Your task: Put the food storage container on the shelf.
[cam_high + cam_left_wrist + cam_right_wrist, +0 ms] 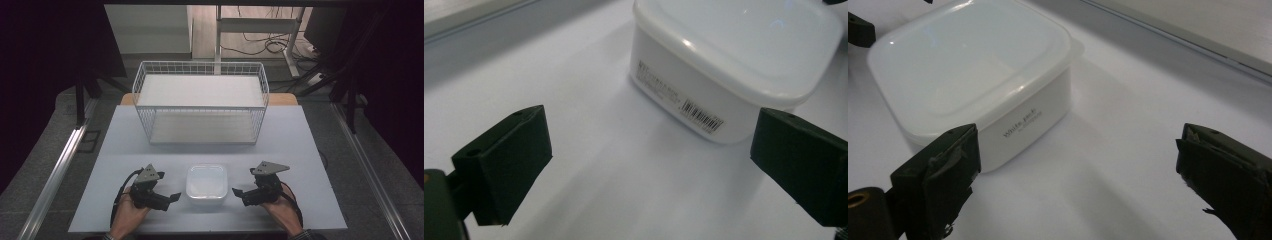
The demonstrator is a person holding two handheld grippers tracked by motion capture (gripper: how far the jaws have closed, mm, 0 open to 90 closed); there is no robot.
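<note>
Just smooth white sq. plastic box

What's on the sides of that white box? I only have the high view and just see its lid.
Observer: The left gripper view shows a barcode label on the wall of the white box facing the left gripper.
Operator: And the wall facing the right gripper?
Observer: Small grey printed lettering there; no barcode.
Operator: Is either gripper touching the box?
Observer: No. The right gripper has its jaws spread wide with bare table between them; the left likewise.
</note>
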